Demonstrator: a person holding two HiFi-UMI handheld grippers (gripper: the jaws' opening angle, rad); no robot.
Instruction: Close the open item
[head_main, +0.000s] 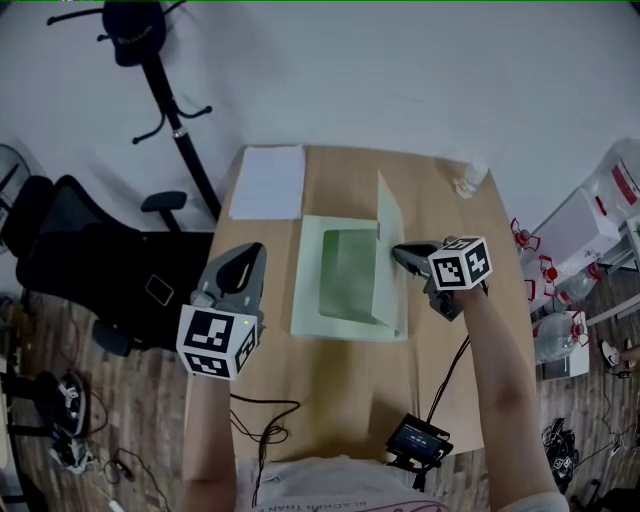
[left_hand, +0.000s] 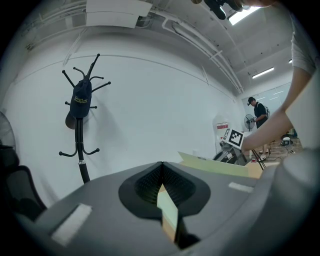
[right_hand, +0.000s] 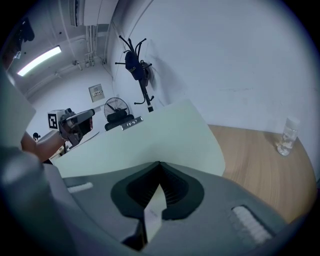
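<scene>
Both claws are shut tight and hold nothing. The left gripper (head_main: 248, 262) hangs beside the pale green paper folder (head_main: 345, 275), which lies open in the middle of the wooden table (head_main: 330, 385). The right gripper (head_main: 400, 254) is at the raised flap. I think it should push the flap slowly left and down. Farther back lie one white paper sheet (head_main: 268, 180) and one small clear bottle (head_main: 468, 180).

A white wall (head_main: 400, 70) backs a black coat stand (head_main: 172, 115), an office chair (head_main: 80, 255) and wood floor (head_main: 150, 395).

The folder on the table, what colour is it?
The folder is pale green, seen best in the head view.
</scene>
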